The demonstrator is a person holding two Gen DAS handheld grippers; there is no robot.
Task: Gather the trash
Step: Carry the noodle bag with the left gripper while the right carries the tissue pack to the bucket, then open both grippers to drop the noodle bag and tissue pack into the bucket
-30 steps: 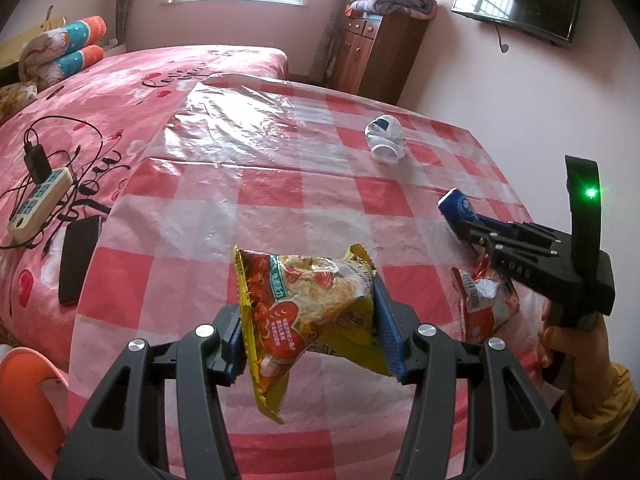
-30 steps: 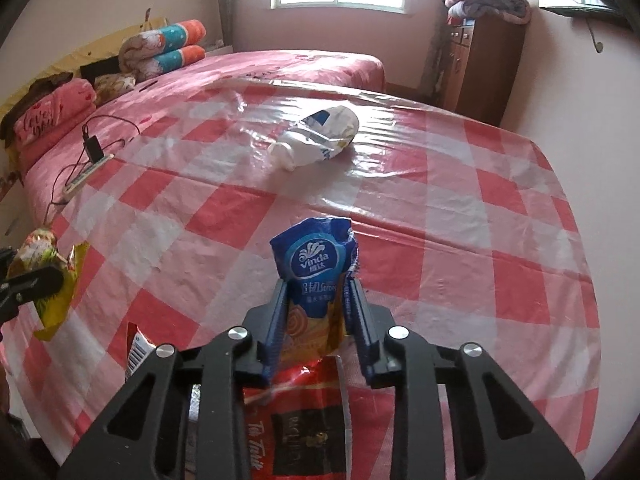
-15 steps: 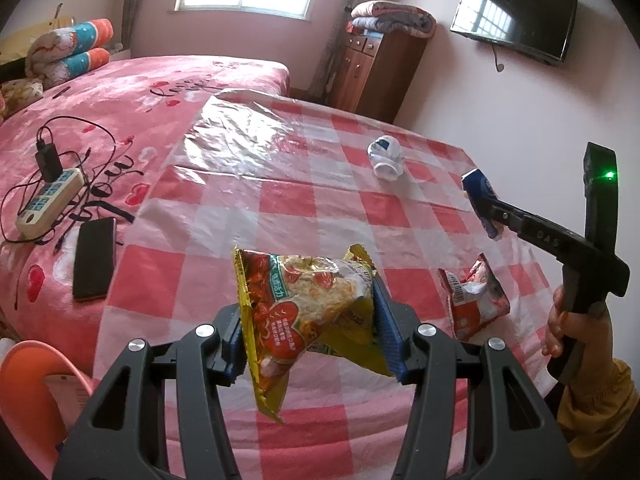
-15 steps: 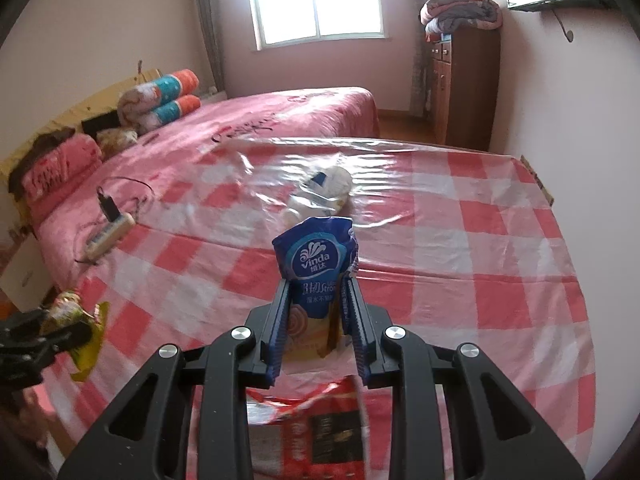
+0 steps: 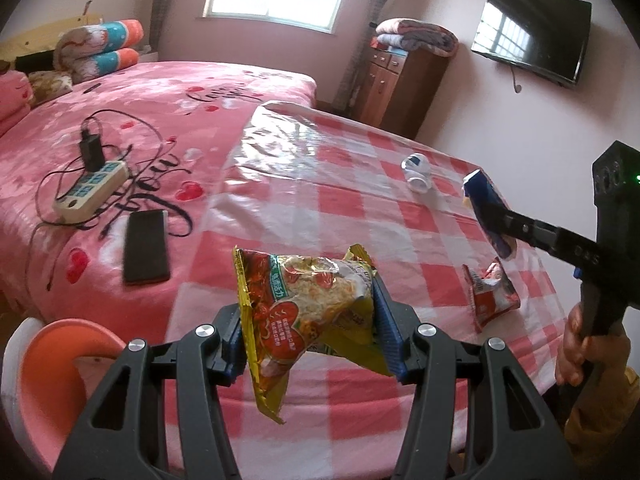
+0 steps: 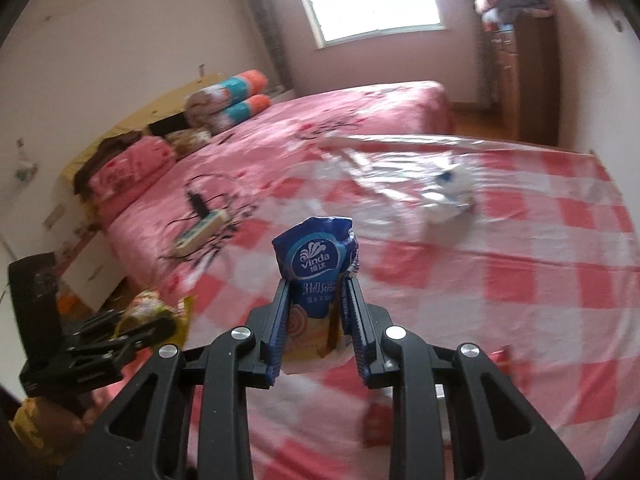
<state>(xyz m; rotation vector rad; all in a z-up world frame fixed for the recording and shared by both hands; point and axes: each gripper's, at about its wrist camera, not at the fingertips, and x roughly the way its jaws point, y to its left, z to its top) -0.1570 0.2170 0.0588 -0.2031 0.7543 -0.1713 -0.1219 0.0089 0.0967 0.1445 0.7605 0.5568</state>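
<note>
Wrappers fill both claws. In the left wrist view, the left claw (image 5: pixel 310 326) pinches a yellow and red noodle packet (image 5: pixel 304 308) between its blue pads, the packet hanging clear above the near edge of the red-and-white checked plastic sheet (image 5: pixel 360 216) that covers the right side of the bed (image 5: pixel 168 128). Toward the sheet's right edge a red snack wrapper (image 5: pixel 490 300) lies crumpled, and nearer the far right corner lies a crushed white and blue bottle (image 5: pixel 416 170). Off the sheet, on the pink bedspread, rest a black phone (image 5: pixel 145 245) and, beyond it, a white power strip (image 5: pixel 90 188) with a black charger plugged in. An orange basin (image 5: pixel 60 364) shows below the bed's near left corner. At the right, the right claw (image 5: pixel 490 220) grips a blue tissue pack (image 5: pixel 486 212) in the air above the sheet's right edge, held by a hand (image 5: pixel 584 340) in a yellow sleeve.

In the right wrist view, somewhat blurred, the right claw (image 6: pixel 316 312) is pressed onto the blue tissue pack (image 6: pixel 316 264), which stands upright between the pads, lifted off the sheet (image 6: pixel 540 248). The bottle (image 6: pixel 448 196) lies farther out toward the sheet's far edge. At the lower left the left claw (image 6: pixel 160 320) carries the noodle packet (image 6: pixel 156 312) beyond the sheet's left edge.
</note>
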